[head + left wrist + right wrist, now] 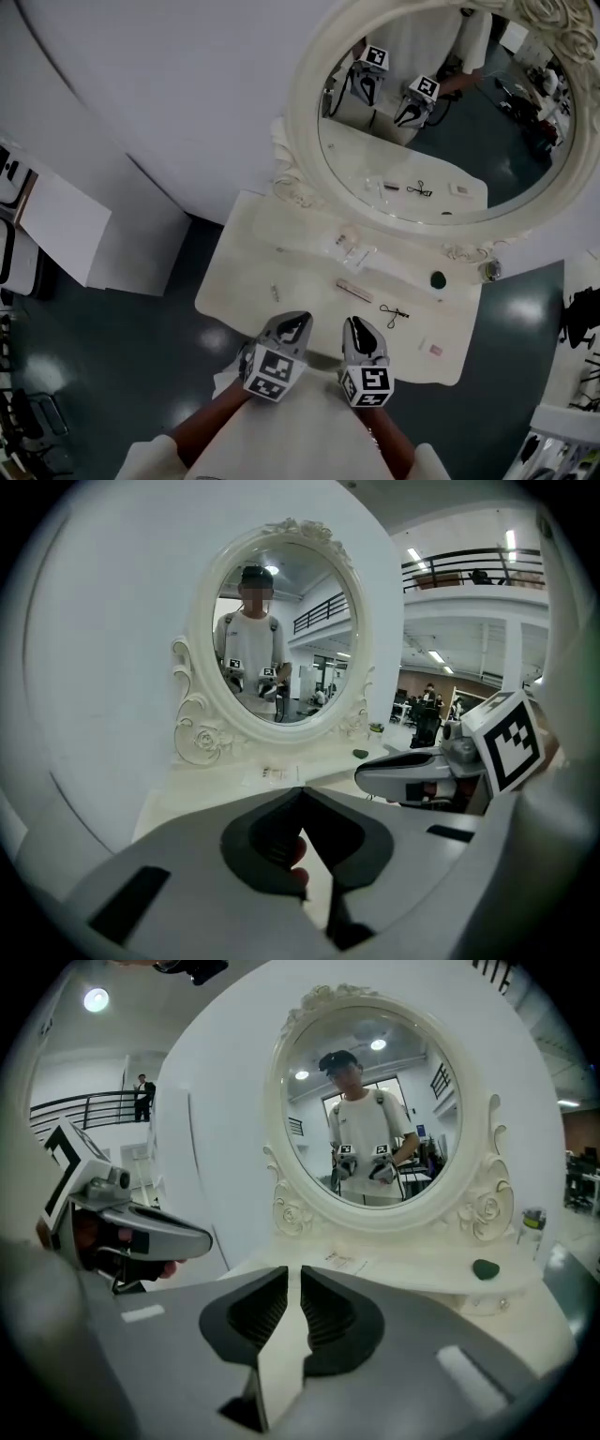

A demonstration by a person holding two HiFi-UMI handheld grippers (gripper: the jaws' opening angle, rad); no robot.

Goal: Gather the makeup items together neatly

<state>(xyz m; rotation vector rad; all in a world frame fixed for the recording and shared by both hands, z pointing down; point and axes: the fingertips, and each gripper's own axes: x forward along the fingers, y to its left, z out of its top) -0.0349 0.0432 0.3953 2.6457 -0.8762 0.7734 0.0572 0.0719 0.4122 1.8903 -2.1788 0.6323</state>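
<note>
Makeup items lie scattered on the white dressing table. They include a black eyelash curler, a long pinkish stick, a small pink compact, a small tube and clear packets. My left gripper hovers over the table's near edge with its jaws shut and empty. Beside it, my right gripper holds its jaws a narrow slit apart with nothing between them. Neither gripper touches any item.
An oval mirror in an ornate white frame stands at the back of the table and reflects the items and both grippers. A green blob and a small jar sit by the frame's right foot. Dark floor surrounds the table.
</note>
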